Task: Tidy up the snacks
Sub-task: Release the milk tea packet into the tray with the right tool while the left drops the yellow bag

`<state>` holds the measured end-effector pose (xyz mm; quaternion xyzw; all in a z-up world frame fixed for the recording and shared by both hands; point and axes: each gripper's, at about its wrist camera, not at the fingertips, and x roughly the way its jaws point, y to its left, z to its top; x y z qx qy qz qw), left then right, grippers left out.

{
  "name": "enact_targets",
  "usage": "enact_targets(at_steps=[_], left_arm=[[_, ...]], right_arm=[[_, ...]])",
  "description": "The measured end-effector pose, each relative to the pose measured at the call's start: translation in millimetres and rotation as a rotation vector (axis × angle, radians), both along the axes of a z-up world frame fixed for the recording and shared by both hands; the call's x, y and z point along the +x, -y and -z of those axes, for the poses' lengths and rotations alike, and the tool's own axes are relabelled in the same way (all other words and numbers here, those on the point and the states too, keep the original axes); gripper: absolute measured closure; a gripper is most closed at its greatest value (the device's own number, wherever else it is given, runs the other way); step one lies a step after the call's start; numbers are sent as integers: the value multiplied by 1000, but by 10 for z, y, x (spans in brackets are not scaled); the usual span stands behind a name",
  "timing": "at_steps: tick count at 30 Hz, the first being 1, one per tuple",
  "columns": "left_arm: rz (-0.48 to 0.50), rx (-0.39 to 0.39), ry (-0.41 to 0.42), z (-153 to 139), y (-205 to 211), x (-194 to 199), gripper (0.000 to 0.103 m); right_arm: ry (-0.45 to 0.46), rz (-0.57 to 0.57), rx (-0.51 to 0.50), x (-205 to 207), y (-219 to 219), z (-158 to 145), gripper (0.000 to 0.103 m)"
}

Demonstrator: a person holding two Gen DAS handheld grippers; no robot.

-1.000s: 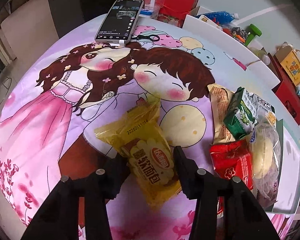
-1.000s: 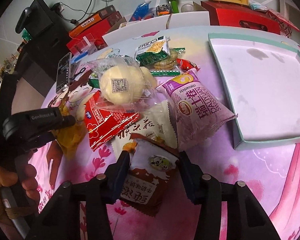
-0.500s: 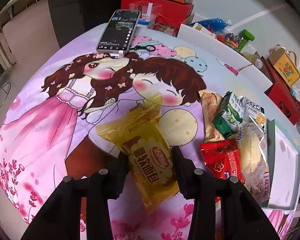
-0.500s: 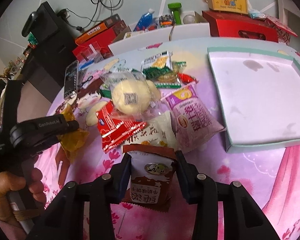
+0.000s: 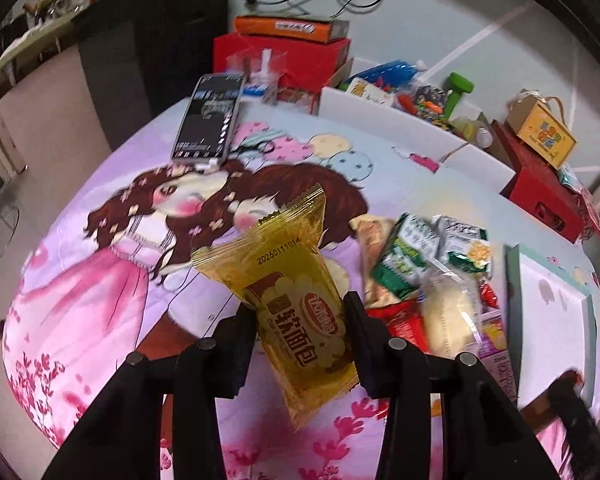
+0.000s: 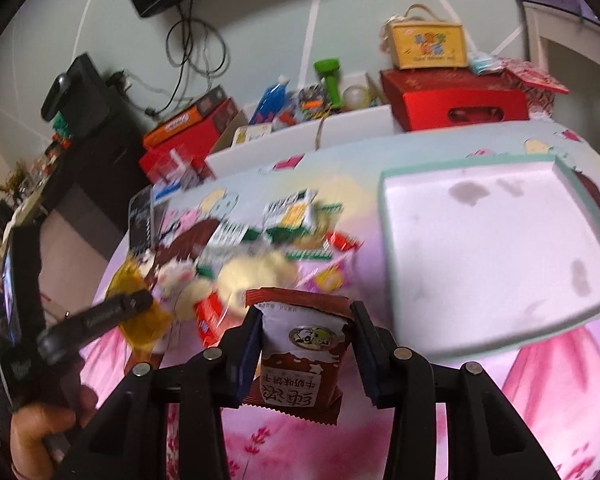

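The left tool (image 5: 300,316) was seen pinching a yellow bread packet (image 5: 290,280) at its lower half, the packet's crimped top standing free above the jaws at the frame's centre. The right tool (image 6: 306,340) was pressed onto a brown-and-white biscuit packet (image 6: 300,344), gripped by its sides low in the frame. Both packets appeared lifted clear of the printed cloth on the bench (image 5: 100,280). The remaining snack pile (image 5: 428,280) was left at the centre right, and the pale empty tray (image 6: 480,240) was seen at the right. A slip was judged possible, since slick, air-filled wrappers were held only by their edges; a packet might also be dropped short of the tray's raised rim.
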<state>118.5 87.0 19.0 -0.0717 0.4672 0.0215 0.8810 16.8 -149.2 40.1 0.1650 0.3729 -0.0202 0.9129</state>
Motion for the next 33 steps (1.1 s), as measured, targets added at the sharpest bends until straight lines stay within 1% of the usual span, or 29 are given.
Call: enact_targets(at_steps=[4, 10, 12, 14, 19, 21, 26, 30, 33], left_arm=[[52, 10, 34, -123, 171, 18, 59], [138, 29, 67, -246, 502, 53, 59], [177, 16, 69, -267, 615, 60, 59], [219, -15, 65, -273, 732, 70, 59], [332, -14, 55, -283, 1174, 110, 59], [398, -17, 57, -305, 1417, 158, 59], [511, 17, 51, -270, 1944, 264, 59], [588, -24, 4, -138, 2370, 362, 59], [633, 28, 21, -91, 2679, 389, 58]], right_arm=[[18, 54, -10, 93, 248, -114, 58], [20, 138, 3, 207, 637, -164, 58], [17, 162, 11, 242, 785, -164, 58], [18, 190, 12, 260, 946, -170, 58], [15, 273, 9, 290, 1348, -164, 58], [7, 300, 4, 313, 1488, -141, 58], [-31, 352, -11, 391, 1829, -12, 58], [-48, 375, -21, 464, 2004, 75, 58], [-50, 372, -32, 528, 2071, 127, 58]])
